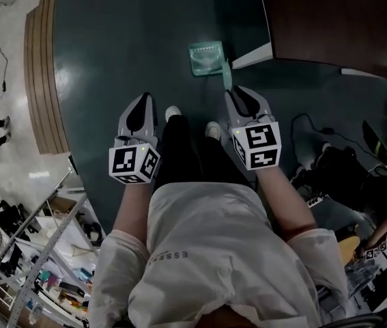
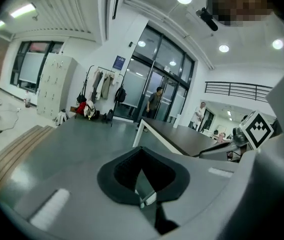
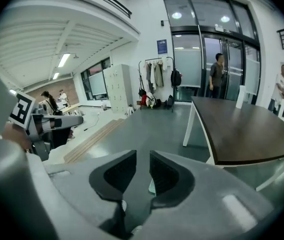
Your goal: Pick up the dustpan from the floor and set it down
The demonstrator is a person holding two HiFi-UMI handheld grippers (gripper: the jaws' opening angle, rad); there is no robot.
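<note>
A pale green dustpan (image 1: 207, 57) lies on the dark floor ahead of my feet, its handle (image 1: 226, 77) pointing back toward me. My right gripper (image 1: 237, 92) hovers just behind the handle's end, apart from it. In the right gripper view its jaws (image 3: 143, 156) stand a little apart with nothing between them, and a sliver of the dustpan (image 3: 152, 186) shows through the gap. My left gripper (image 1: 144, 101) is held out to the left of my legs, well away from the dustpan. In the left gripper view its pads (image 2: 142, 151) meet at the tips and hold nothing.
A dark brown table (image 1: 330, 19) with white legs (image 1: 251, 57) stands just right of the dustpan. Wooden steps (image 1: 39, 74) edge the floor at the left. Cables and bags (image 1: 330, 162) lie at the right, a shelf rack (image 1: 36, 251) at lower left. People stand by glass doors (image 3: 217, 74).
</note>
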